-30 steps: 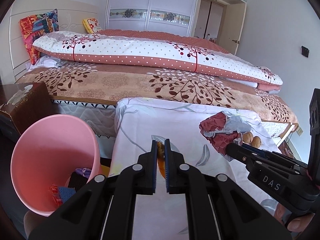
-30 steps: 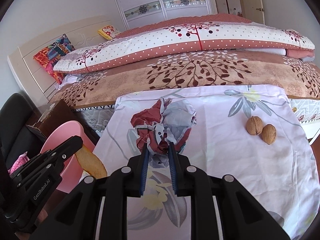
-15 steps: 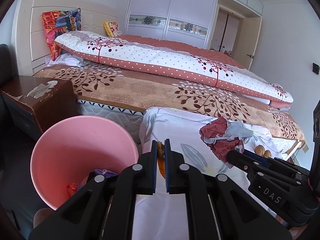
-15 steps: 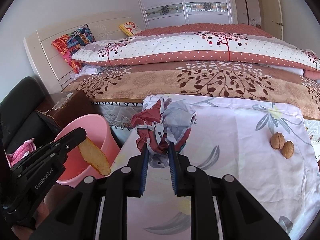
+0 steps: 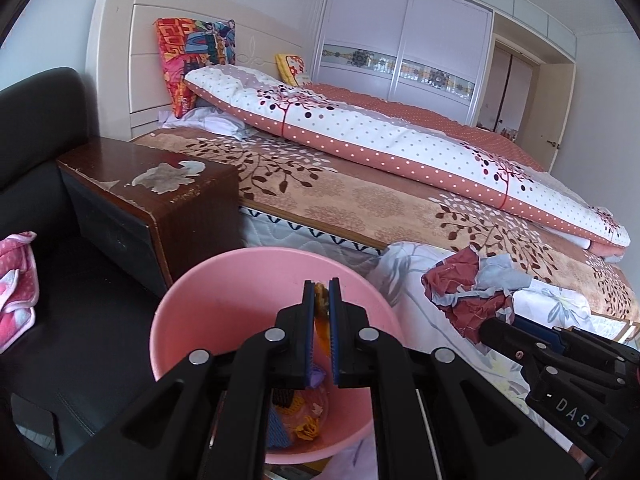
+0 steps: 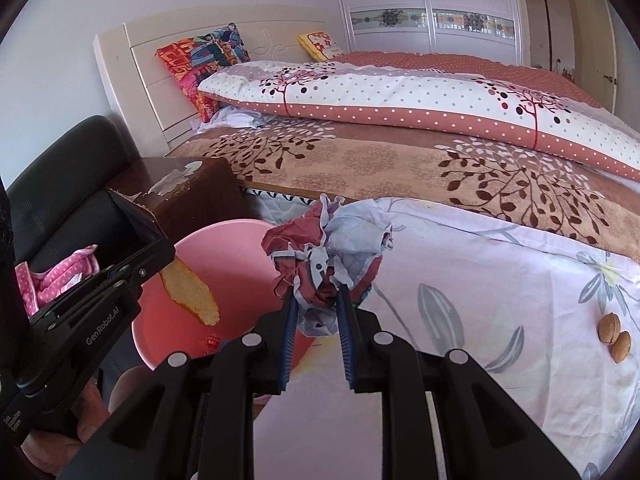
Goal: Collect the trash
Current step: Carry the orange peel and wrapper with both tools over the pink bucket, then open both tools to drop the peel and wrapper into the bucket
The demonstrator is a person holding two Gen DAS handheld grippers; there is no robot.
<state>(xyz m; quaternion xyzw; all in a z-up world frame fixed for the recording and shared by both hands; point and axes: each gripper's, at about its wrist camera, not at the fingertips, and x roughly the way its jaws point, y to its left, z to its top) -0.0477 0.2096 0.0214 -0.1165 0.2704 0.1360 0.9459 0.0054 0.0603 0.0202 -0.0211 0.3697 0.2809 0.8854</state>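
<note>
Both views bright, soft even daylight; source not visible. Shadows faint and diffuse. Strong fisheye bowing: wardrobe (image 5: pixel 404 52) and headboard (image 6: pixel 168 76) far beyond each claw curve hard, black vignette fills the corners. Focus crisp on bedding ahead. Slight softness on left claw (image 5: pixel 322 304) arms closest to lens. Mild sheen on screw heads. No blown glare.

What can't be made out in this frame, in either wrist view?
- Pink bin, left wrist view: most of its contents hidden behind the left tongs.
- Bread slice: edge-on between the pads in the left view; its gripped end hidden in the right view.
- Crumpled paper: underside hidden by the right tongs.
- Walnuts: absent from the left view.
</note>
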